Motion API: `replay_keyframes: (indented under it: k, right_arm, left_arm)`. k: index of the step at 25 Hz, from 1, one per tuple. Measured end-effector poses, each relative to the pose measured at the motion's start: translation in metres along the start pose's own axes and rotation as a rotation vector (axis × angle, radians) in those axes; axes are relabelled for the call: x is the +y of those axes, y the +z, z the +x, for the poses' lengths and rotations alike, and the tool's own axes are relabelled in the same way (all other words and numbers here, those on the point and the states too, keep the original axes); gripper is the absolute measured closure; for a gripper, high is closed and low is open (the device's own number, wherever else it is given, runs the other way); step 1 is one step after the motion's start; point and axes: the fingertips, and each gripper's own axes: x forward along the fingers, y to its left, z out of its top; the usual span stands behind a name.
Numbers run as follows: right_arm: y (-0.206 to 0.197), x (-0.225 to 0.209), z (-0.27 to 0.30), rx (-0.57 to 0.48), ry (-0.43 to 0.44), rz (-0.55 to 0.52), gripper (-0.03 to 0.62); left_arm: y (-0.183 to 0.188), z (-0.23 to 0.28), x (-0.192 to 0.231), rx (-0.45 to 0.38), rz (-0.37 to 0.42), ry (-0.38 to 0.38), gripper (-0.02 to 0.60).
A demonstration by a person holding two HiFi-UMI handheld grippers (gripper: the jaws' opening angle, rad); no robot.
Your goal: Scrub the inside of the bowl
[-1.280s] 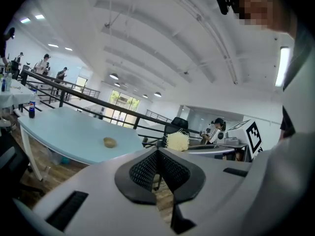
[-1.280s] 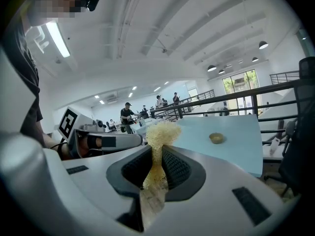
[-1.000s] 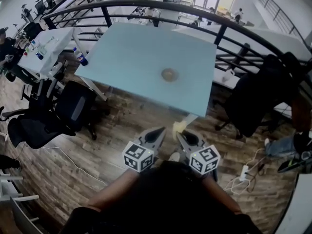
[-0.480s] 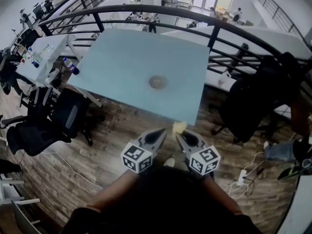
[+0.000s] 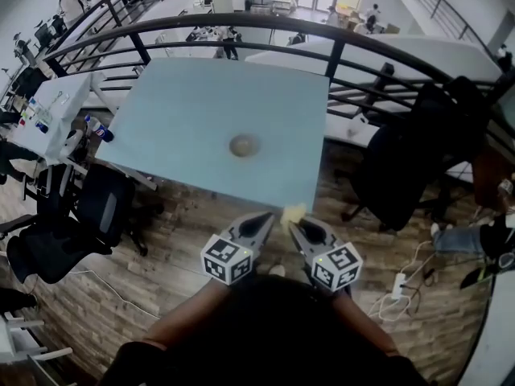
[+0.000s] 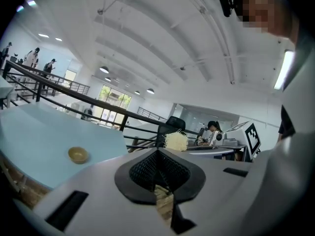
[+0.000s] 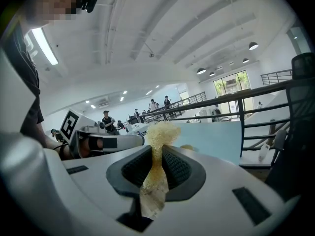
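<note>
The right gripper view shows the right tongs (image 7: 157, 150) clamped on a pale yellow fibrous scrubber (image 7: 160, 132), which is a mere speck in the head view. The left gripper view shows the left tongs (image 6: 158, 154) shut and empty. The small tan bowl (image 5: 243, 145) sits mid-counter (image 5: 185, 111), its inside too small to read. Since a second ago, the bowl lies lower and further left in the head view, nearer the tongs.

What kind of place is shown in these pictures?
Probably an open-plan office, perhaps on an upper level: black office chairs beside white desks, and a curved black railing with more desks beyond it.
</note>
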Motion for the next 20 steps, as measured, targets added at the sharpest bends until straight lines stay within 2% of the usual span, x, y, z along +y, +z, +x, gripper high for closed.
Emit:
replay_keyframes:
  k: [9,20]
  right_arm:
    - [0.022,-0.025,0.051,0.007,-0.049,0.039,0.528]
    - [0.058,-0.035,0.157,-0.018,-0.085,0.083,0.528]
  left_arm:
    - [0.029,0.025,0.051,0.008,0.009,-0.05,0.584]
    - [0.068,0.036,0.156,0.066,0.066,-0.077,0.584]
